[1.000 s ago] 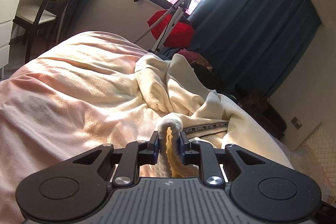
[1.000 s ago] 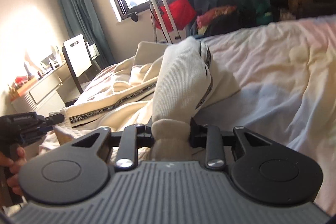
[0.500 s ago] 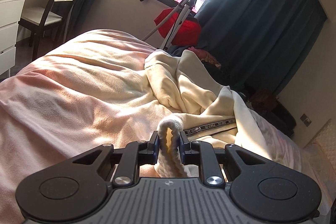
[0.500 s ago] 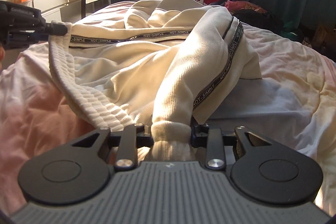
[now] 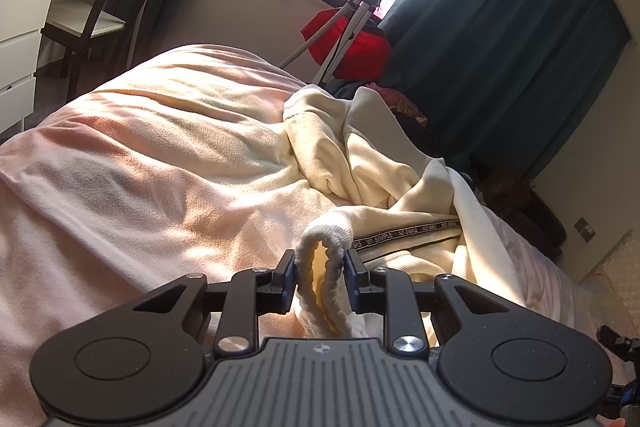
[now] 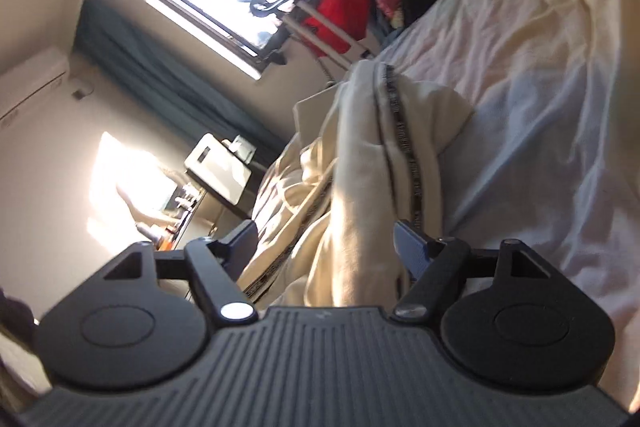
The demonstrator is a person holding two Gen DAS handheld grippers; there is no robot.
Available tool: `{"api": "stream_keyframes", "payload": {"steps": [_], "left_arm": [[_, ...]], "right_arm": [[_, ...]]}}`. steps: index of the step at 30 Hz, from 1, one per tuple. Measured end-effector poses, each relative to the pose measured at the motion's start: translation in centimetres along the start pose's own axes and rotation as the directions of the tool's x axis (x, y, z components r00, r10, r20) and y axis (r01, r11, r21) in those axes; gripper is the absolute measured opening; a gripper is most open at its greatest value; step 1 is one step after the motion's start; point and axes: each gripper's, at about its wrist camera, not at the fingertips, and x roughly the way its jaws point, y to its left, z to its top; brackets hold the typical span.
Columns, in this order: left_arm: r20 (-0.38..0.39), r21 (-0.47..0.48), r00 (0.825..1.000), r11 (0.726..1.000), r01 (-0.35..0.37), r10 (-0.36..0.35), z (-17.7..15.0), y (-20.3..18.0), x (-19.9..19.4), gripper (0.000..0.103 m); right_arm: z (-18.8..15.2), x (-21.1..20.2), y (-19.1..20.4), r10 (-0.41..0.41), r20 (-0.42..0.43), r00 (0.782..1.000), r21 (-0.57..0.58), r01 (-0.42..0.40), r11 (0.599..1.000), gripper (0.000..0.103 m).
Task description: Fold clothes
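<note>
Sweatshirt (image 5: 384, 163) on pink bed (image 5: 160, 155) | left jaws clamp hem, right opening (sunlit bedroom)

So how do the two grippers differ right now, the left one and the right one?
The left gripper stands narrow, its pads pinching the garment's ribbed cuff; the right gripper stands wide, its jaws having just been opening, with the cream sleeve lying loose between them. The left view is nearly upright; the right view is steeply tilted. Both point along the same cream garment on the pink bed.
</note>
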Motion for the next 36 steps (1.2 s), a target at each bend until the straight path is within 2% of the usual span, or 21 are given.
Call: {"api": "stream_keyframes", "payload": {"steps": [3,5,7,10,12,13,15,17,18,19,21,23,25,27,29,30,33,36], "left_arm": [[-0.002,-0.008,1.000,1.000,0.005,-0.005,0.0,0.2,0.4,0.029],[-0.010,-0.010,1.000,1.000,0.007,-0.007,-0.2,0.3,0.9,0.030],[-0.021,-0.008,1.000,1.000,0.004,-0.005,-0.4,0.4,1.4,0.031],[-0.045,-0.004,0.999,1.000,-0.005,0.005,-0.8,0.4,2.0,0.031],[-0.057,-0.010,0.998,1.000,0.003,-0.003,-0.9,0.6,2.2,0.031],[-0.054,-0.009,0.999,1.000,-0.004,0.003,-0.9,0.6,2.3,0.028],[-0.050,-0.029,0.999,1.000,0.007,-0.009,-0.8,0.9,2.2,0.026],[-0.046,-0.050,0.999,0.999,0.019,-0.021,-0.7,1.1,2.1,0.024],[-0.043,-0.060,0.999,0.998,0.024,-0.027,-0.7,1.2,2.1,0.022],[-0.041,-0.070,0.999,0.997,0.030,-0.033,-0.7,1.3,2.1,0.021],[-0.011,-0.092,0.998,0.994,0.058,-0.060,-0.5,1.1,1.6,0.020],[0.028,-0.129,0.995,0.986,0.102,-0.099,-0.2,0.9,1.1,0.020],[0.051,-0.156,0.994,0.982,0.103,-0.097,0.1,1.1,0.8,0.020],[0.048,-0.201,0.995,0.975,0.098,-0.090,0.2,1.9,1.0,0.020],[0.042,-0.250,0.995,0.964,0.095,-0.087,0.2,2.9,1.3,0.020],[0.040,-0.265,0.995,0.959,0.096,-0.088,0.1,3.3,1.5,0.020],[0.024,-0.280,0.996,0.956,0.088,-0.085,0.0,3.9,2.2,0.020],[0.023,-0.293,0.996,0.952,0.086,-0.083,-0.1,4.2,2.3,0.020]], "right_arm": [[-0.6,1.7,-1.8,-0.105,-0.079,0.991,0.035,0.108,0.994,0.072],[-1.2,2.9,-2.4,-0.135,-0.131,0.982,0.038,0.141,0.989,0.072],[-1.9,4.2,-2.5,-0.130,-0.169,0.977,0.040,0.139,0.989,0.072],[-2.1,5.8,-2.2,-0.059,-0.218,0.974,0.060,0.074,0.995,0.074],[-2.4,6.7,-1.4,-0.041,-0.247,0.968,0.014,0.046,0.999,0.075],[-2.5,6.9,-1.0,-0.060,-0.250,0.966,-0.016,0.058,0.998,0.074],[-2.8,7.1,-0.5,-0.097,-0.250,0.963,-0.064,0.083,0.994,0.064],[-2.5,6.7,-0.6,-0.127,-0.225,0.966,-0.052,0.118,0.992,0.036],[-2.2,6.3,-0.5,-0.133,-0.204,0.970,-0.051,0.125,0.991,0.035],[-1.9,5.7,-0.1,-0.141,-0.179,0.974,-0.074,0.130,0.989,0.034],[-1.9,5.0,2.1,-0.186,-0.131,0.974,-0.199,0.158,0.967,0.033],[-2.6,4.9,4.4,-0.238,-0.094,0.967,-0.361,0.189,0.913,0.034],[-3.3,4.9,6.0,-0.263,-0.073,0.962,-0.474,0.199,0.858,0.037],[-2.9,4.6,5.2,-0.211,-0.114,0.971,-0.418,0.145,0.897,0.042],[-1.8,3.0,2.8,-0.140,-0.137,0.981,-0.276,0.098,0.956,0.055],[-1.3,2.6,2.0,-0.111,-0.132,0.985,-0.205,0.082,0.975,0.057],[-0.4,1.5,0.4,-0.059,-0.109,0.992,-0.062,0.052,0.997,0.061],[-0.1,1.2,-1.2,-0.077,-0.099,0.992,0.021,0.079,0.997,0.061]]}}
